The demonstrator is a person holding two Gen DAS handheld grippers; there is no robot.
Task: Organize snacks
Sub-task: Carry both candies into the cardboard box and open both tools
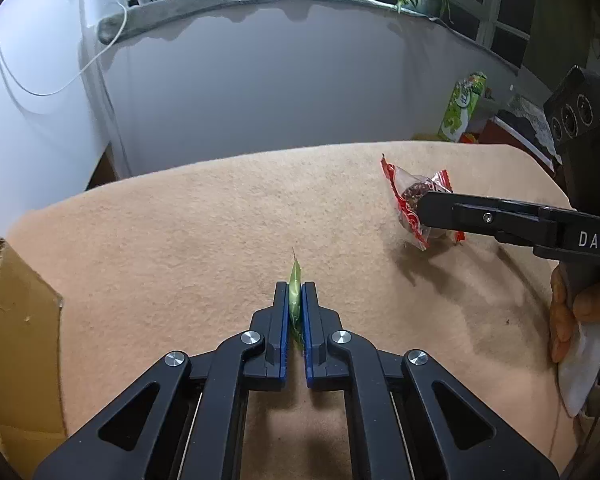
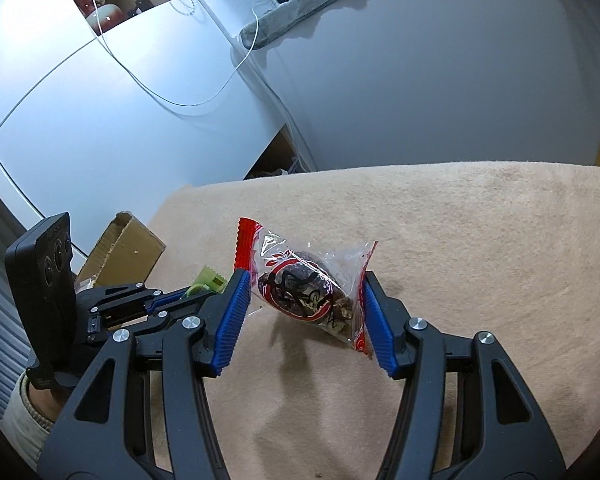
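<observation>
— Where was our green snack (image 1: 295, 294)?
— Pinched tight in our left gripper (image 1: 296, 300), near the cardboard box (image 1: 24, 320).
— And our right gripper (image 2: 306, 312)?
— It squeezed the red snack bag (image 2: 304, 292), far from the box.

Tan fleece-covered table (image 1: 204, 216); cardboard box (image 1: 20, 320) at left edge, open flap up.
</observation>
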